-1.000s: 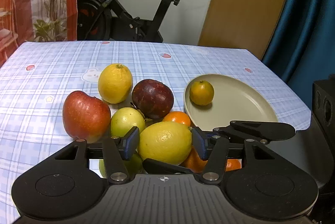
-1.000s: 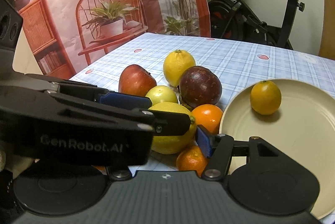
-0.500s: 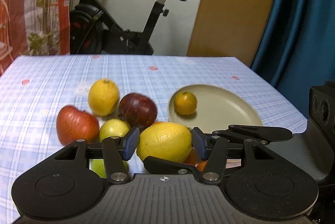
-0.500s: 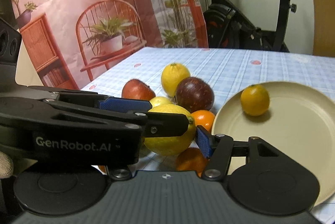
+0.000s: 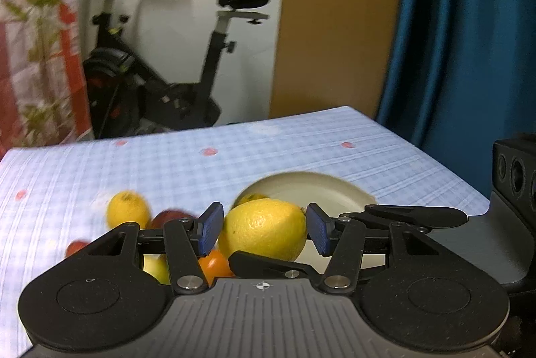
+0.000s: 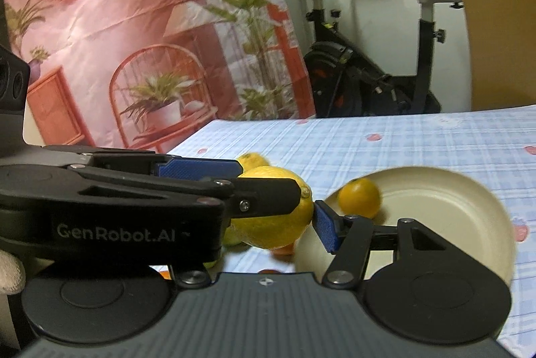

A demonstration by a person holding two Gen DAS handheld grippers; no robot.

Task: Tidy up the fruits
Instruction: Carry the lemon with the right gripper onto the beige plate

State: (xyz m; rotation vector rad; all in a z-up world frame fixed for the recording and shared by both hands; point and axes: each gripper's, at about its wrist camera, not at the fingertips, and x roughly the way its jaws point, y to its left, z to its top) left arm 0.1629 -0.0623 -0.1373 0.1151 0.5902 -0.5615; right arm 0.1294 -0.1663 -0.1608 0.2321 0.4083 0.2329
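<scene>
The left hand-held gripper [image 5: 264,232] clamps a large yellow lemon [image 5: 263,229] between its blue pads, lifted above the blue-checked counter [image 5: 234,163]. At its 1 o'clock lies a round beige plate [image 5: 321,187] carrying a small orange citrus [image 6: 358,198]. I cannot tell how the right hand-held gripper [image 6: 268,217] is set; its left finger is hidden.

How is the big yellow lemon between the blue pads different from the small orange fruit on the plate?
The lemon is larger and pale yellow; the small orange fruit is smaller and deeper orange. The lemon is held between the left gripper's fingers, while the small fruit rests on the beige plate. Both look like citrus.
</scene>
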